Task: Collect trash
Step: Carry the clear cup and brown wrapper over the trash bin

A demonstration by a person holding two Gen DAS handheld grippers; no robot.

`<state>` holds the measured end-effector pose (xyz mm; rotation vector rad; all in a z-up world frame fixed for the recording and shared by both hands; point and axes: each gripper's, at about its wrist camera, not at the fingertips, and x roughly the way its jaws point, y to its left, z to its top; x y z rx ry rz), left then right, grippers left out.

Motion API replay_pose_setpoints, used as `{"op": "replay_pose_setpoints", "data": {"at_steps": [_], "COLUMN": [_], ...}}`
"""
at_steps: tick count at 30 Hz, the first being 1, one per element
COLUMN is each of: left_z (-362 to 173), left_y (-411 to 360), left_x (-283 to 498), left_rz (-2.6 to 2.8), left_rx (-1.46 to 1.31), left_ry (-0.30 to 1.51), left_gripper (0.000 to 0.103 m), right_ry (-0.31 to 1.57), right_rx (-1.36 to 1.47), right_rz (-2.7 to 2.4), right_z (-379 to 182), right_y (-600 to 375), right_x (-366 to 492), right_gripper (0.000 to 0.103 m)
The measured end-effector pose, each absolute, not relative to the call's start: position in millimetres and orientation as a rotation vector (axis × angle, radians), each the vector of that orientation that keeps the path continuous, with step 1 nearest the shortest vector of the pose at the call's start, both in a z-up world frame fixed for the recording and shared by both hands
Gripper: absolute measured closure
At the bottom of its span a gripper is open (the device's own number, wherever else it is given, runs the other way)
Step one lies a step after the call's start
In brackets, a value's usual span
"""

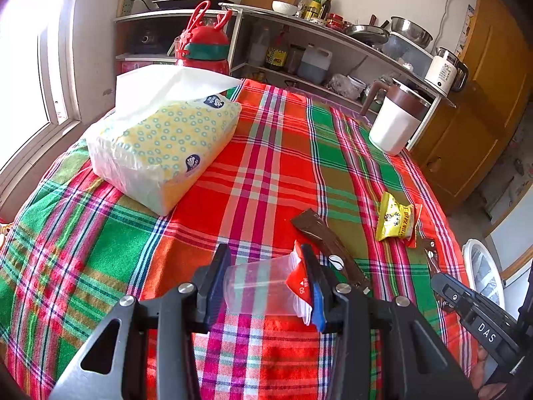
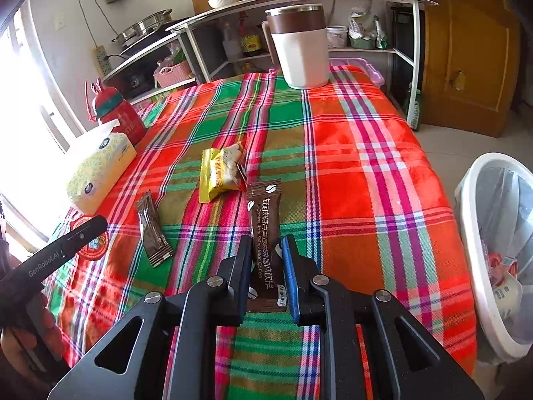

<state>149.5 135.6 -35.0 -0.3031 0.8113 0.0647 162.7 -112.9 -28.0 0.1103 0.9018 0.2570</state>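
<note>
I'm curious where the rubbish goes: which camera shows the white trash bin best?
The right wrist view: the white trash bin stands beside the table's right edge, its clear liner and some trash inside visible. The left wrist view catches only a sliver of its rim past the table's edge.

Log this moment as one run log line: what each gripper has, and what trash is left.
left gripper: shut on plastic cup | right gripper: shut on coffee sachet | left on table: yellow wrapper, brown wrapper | bin: beside table
</note>
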Motion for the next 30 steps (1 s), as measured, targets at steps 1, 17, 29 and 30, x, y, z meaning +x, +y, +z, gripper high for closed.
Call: {"op": "replay_pose_setpoints", "data": {"at_steps": [1,17,29,30], "left_z": [-34,-4,14,15], "left_y": [133,73,13,7], "left_x": [148,128,120,119], "left_rz": [0.060,-0.055,-0.178,-0.188], "left_rx": [-0.297,-0.197,-0.141,-0.136], "left_ry": [0.809,0.761,0.735,0.734], "left_gripper": [0.059,0.059,0.059,0.059], "right_ry": [0.899,0.841,0.790,0.785], "right_rx": [0.112,0.152,0.181,0.184], "right_rz": [0.258,0.235,0.168,0.158], "right_z": [-27,-5,13,14], "right_y": [-115,-149,-191,-196], "right_x": [161,132,112,110], "right_gripper": [0.083,0.084,0.083,0.084]}}
